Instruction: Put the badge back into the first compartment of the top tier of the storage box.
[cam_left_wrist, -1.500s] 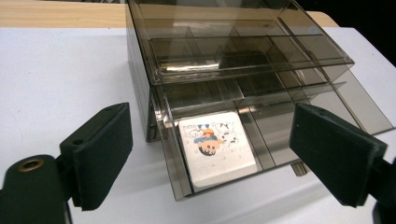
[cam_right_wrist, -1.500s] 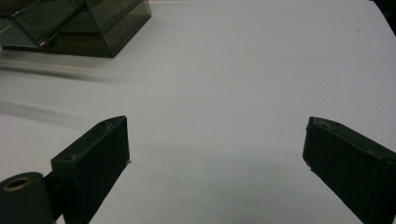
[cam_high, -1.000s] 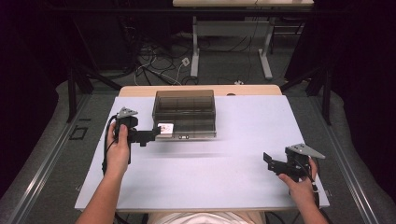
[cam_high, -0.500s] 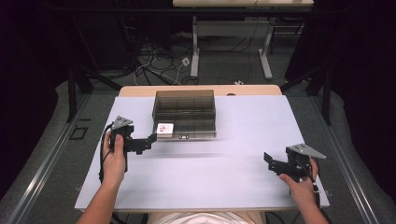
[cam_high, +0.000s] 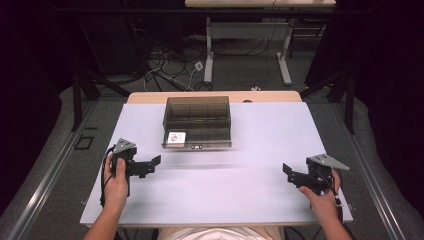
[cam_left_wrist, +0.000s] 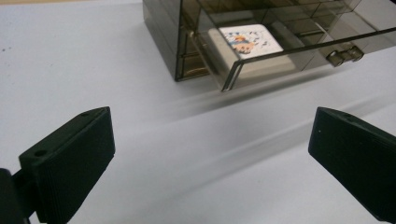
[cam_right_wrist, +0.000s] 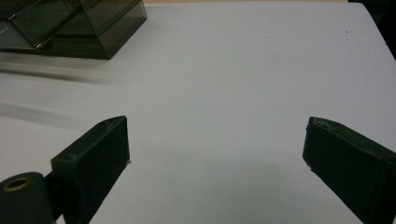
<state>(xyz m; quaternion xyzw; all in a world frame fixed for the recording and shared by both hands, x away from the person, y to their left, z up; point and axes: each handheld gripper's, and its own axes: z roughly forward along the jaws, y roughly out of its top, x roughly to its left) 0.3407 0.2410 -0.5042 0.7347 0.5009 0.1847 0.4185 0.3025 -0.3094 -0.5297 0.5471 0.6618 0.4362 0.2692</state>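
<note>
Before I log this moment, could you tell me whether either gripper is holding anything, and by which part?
Nothing is held. The left gripper and right gripper are both open over the bare table, apart from the smoky drawer box.

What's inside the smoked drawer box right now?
One white printed card lies in the slightly pulled-out drawer of the drawer box. Tinted walls obscure the other compartments.

A smoky transparent drawer box (cam_high: 197, 121) sits near the table's (cam_high: 260, 200) far edge, left of centre, a small white pictured item (cam_high: 176, 138) at its front left. The left gripper (cam_high: 152, 163) rests near the left edge, jaws apart; the right gripper (cam_high: 289, 173) near the front right corner, jaws apart.
</note>
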